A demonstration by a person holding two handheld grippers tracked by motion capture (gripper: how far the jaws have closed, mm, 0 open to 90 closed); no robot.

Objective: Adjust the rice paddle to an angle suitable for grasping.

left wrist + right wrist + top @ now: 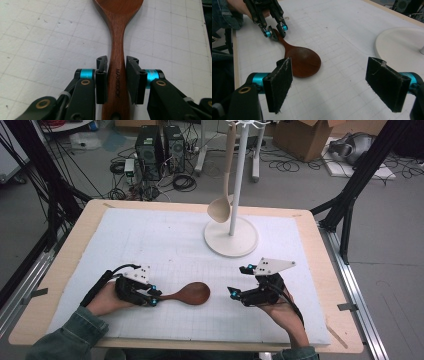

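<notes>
Our tabletop (75,245) holds a white stand (231,236) at 12 o'clock. The brown wooden spoon (192,293) lies flat at 6 o'clock; it looks stiff, light and smooth. Our left gripper (154,300) squeezes its thin handle. Our right gripper (239,281) waits with wide fingers.

left hand-held gripper (116,75) | clamps wooden spoon (117,37) handle (pads pressing) | gridded mat (37,37)

Spoon (192,294) lay on the mat (165,240), between left gripper (153,298) at its handle and right gripper (238,281); stand (231,236) behind, ladle (220,209) hanging from it.
</notes>
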